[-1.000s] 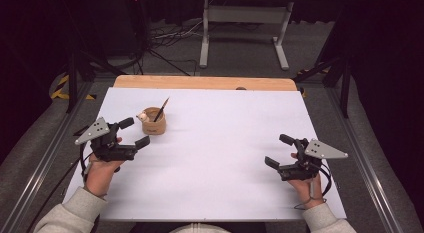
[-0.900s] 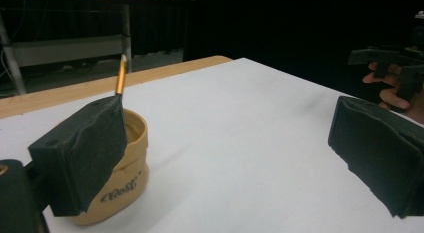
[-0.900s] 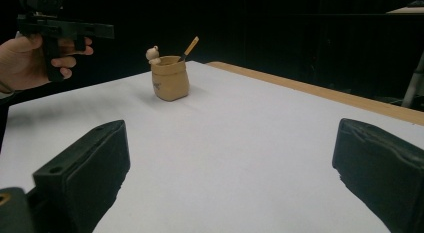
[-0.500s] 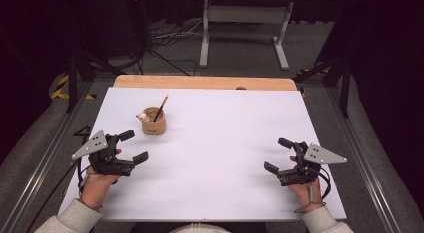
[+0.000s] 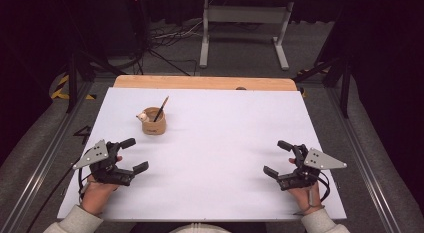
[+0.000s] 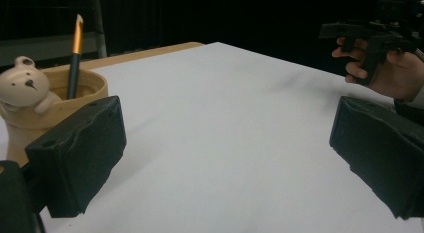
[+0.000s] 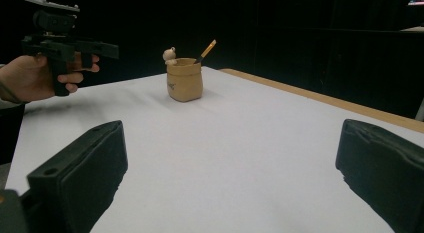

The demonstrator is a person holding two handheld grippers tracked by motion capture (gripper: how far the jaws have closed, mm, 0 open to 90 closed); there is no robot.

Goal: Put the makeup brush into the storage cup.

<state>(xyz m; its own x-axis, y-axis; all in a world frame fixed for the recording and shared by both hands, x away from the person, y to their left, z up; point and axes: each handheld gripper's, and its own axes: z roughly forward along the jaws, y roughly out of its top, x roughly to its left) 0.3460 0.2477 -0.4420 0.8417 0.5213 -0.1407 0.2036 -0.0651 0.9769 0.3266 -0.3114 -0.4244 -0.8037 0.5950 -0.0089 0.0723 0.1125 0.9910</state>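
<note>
From my seat, the cup point(image 5: 153, 122) stands on the tabletop point(image 5: 225, 158) toward its far left, with a brush point(image 5: 161, 109) leaning in it, handle tilted up and to the right. It lies ahead and slightly right of my left hand-held gripper point(image 5: 131, 155), near it, and well apart from my right hand-held gripper point(image 5: 278, 158). Both have their jaws wide apart, holding nothing, hands low at the near edge, jaws pointing forward. I judge the left better placed for the brush.

Tan cup point(image 5: 153, 122) with bear figure on rim stands upright on white table, pencil point(image 5: 161, 108) leaning inside
</note>
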